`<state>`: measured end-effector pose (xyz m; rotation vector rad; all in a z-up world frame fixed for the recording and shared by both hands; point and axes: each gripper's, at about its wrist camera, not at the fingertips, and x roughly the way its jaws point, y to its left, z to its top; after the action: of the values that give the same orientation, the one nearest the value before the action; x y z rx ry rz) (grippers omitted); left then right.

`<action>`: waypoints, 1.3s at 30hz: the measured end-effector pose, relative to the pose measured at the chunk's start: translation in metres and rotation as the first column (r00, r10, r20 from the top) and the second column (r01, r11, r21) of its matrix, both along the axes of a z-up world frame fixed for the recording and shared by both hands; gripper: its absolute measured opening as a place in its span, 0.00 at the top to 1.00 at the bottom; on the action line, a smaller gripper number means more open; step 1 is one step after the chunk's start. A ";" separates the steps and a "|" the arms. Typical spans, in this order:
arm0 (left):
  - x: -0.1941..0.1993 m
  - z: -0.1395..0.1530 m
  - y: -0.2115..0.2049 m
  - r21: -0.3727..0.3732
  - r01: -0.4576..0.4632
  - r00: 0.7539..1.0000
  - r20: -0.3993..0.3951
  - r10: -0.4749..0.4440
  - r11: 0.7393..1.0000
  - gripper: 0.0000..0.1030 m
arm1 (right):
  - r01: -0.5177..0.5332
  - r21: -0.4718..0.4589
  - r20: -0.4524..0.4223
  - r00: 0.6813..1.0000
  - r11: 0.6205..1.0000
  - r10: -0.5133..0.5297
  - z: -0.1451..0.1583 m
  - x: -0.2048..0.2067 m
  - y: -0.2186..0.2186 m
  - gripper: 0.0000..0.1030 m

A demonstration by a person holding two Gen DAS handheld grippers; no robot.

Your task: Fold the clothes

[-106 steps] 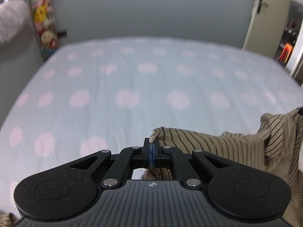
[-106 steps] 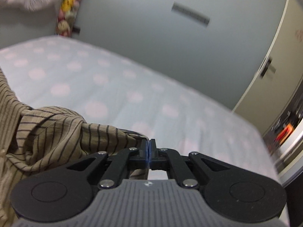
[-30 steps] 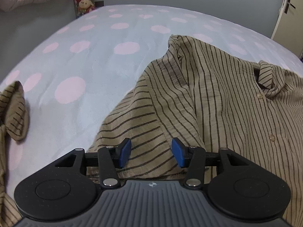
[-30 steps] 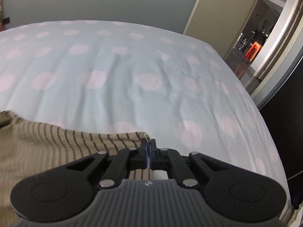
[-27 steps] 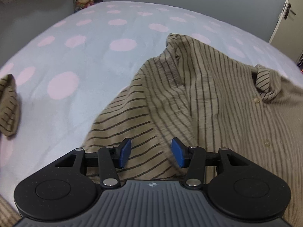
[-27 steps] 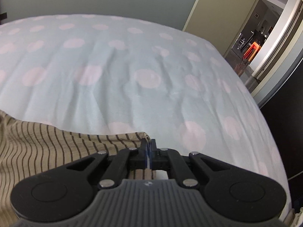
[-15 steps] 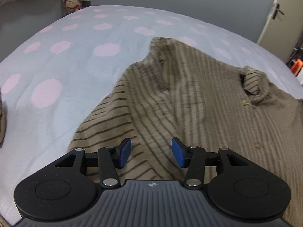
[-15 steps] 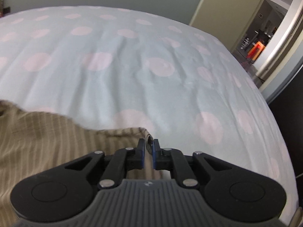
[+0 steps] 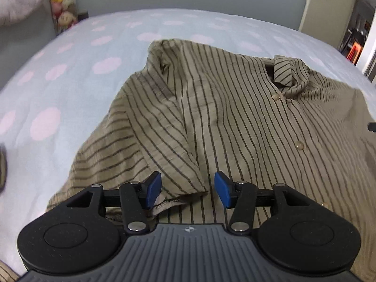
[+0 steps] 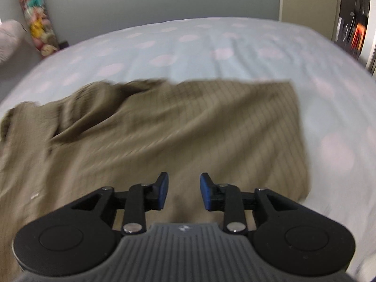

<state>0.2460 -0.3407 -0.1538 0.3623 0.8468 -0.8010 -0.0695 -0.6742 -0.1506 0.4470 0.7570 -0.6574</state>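
Just striped shirt [image 9: 235, 117] on spotted bed [image 9: 70, 82], plush toys [image 9: 62, 4] beyond; left fingers [image 9: 154, 188] apart, right fingers [image 10: 162, 189] opening, empty.

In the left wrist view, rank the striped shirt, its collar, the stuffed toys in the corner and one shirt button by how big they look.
1. Striped shirt
2. Collar and stuffed toys: they look about alike, and the toys are farther off, so no ranking
3. Shirt button
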 end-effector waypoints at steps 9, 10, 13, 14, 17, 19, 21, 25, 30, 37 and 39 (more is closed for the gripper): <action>-0.019 -0.005 -0.013 0.090 0.094 0.987 0.123 -0.105 0.991 0.63 | -0.022 0.071 -0.052 0.998 0.997 0.025 -0.023 -0.013 0.079 0.67; -0.014 -0.010 -0.013 0.094 0.089 0.991 0.092 -0.097 0.992 0.66 | -0.023 0.069 -0.058 0.998 0.997 0.027 -0.023 -0.013 0.084 0.66; -0.005 -0.020 -0.009 0.085 0.068 0.997 0.036 -0.071 0.994 0.69 | -0.038 0.034 -0.074 0.996 0.999 0.040 -0.020 -0.010 0.097 0.63; -0.005 -0.021 -0.008 0.085 0.067 0.997 0.037 -0.071 0.994 0.69 | -0.042 0.024 -0.079 0.996 0.999 0.044 -0.019 -0.009 0.102 0.62; -0.005 -0.024 -0.005 0.073 0.062 0.997 0.032 -0.065 0.995 0.76 | -0.045 0.009 -0.085 0.995 0.999 0.045 -0.015 -0.004 0.115 0.62; -0.002 -0.024 -0.002 0.057 0.048 0.999 0.019 -0.049 0.997 0.89 | -0.029 0.004 -0.076 0.997 1.000 0.029 -0.012 -0.004 0.125 0.61; 0.003 -0.021 0.003 0.027 0.018 1.000 -0.002 -0.018 0.999 0.96 | -0.030 0.011 -0.070 0.997 0.999 0.030 -0.010 -0.004 0.135 0.61; 0.011 -0.011 0.012 -0.038 -0.035 0.999 -0.011 0.034 0.999 0.97 | -0.087 -0.003 -0.105 0.991 0.996 0.086 -0.010 0.002 0.158 0.60; 0.022 0.009 0.029 -0.125 -0.098 0.995 0.005 0.100 0.987 0.97 | -0.102 -0.032 -0.123 0.988 0.994 0.097 -0.005 -0.001 0.173 0.60; 0.063 0.032 0.066 -0.201 -0.177 0.984 -0.070 0.166 0.963 0.97 | -0.052 -0.083 -0.109 0.993 0.995 0.043 0.001 -0.011 0.182 0.60; 0.082 0.040 0.074 -0.215 -0.182 0.982 -0.082 0.168 0.959 0.98 | -0.057 -0.096 -0.107 0.993 0.994 0.047 0.001 -0.013 0.186 0.60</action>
<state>0.3280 -0.2663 -0.1140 0.0631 0.8258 -0.7351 -0.0824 -0.4880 -0.1499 0.3027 0.8286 -0.6700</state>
